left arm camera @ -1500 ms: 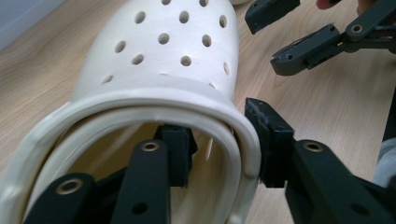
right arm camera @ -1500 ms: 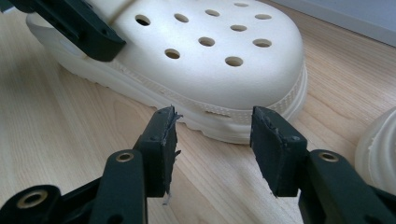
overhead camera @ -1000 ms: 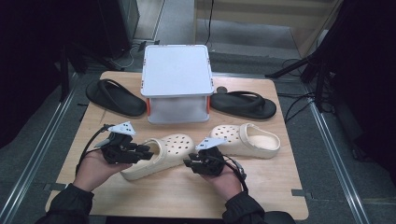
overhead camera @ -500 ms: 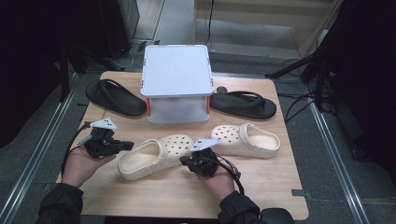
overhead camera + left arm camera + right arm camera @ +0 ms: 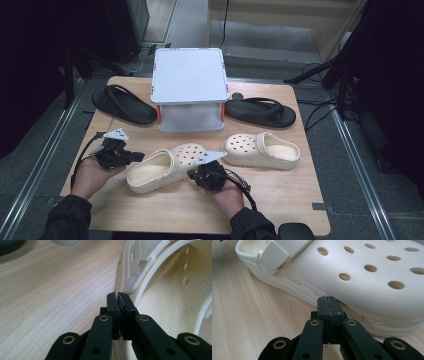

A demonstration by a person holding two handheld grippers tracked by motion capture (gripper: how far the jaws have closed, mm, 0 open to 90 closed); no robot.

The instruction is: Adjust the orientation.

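Both claws are clamped shut on nothing, left claw [image 5: 134, 157] at the heel and right claw [image 5: 196, 174] at the side of the cream perforated foam clog [image 5: 165, 167] on the wooden worktop [image 5: 280, 192]; moving it looks not yet begun.

Pale wooden table [image 5: 280, 200], grey carpeted floor [image 5: 360, 165], dark surroundings, light wooden furniture [image 5: 280, 15] behind

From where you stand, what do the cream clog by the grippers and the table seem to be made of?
The cream clog looks like moulded foam plastic with a matt finish: one seamless piece with punched round holes and pebbled texture inside. The table looks like pale wood or wood-look laminate, smooth, with grain lines running across it.
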